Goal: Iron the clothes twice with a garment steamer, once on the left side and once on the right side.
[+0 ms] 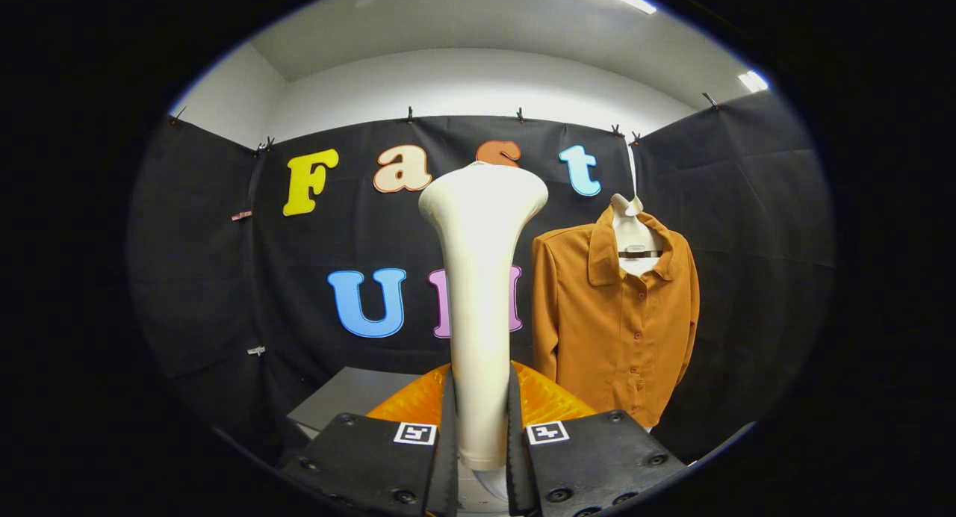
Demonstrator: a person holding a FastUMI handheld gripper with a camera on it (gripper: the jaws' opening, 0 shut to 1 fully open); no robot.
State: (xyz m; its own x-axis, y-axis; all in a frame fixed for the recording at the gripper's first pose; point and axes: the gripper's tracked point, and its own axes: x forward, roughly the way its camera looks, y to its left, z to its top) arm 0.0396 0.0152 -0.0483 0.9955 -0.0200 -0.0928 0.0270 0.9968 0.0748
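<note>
A cream-white garment steamer [482, 278] stands upright between my fingers, its wide head at the top. My gripper [482, 420] is shut on the steamer's handle, both fingers pressing its sides. Beyond the fingers and to the right, an orange-brown buttoned shirt [616, 315] hangs on a white hanger [633, 233] against the black booth wall. The steamer head is apart from the shirt, to its left and nearer to me.
An orange ribbed object [549, 401] sits just behind my fingers, partly hidden by them and the steamer. A grey surface [347, 397] lies low to the left of it. Black cloth walls close the booth on three sides.
</note>
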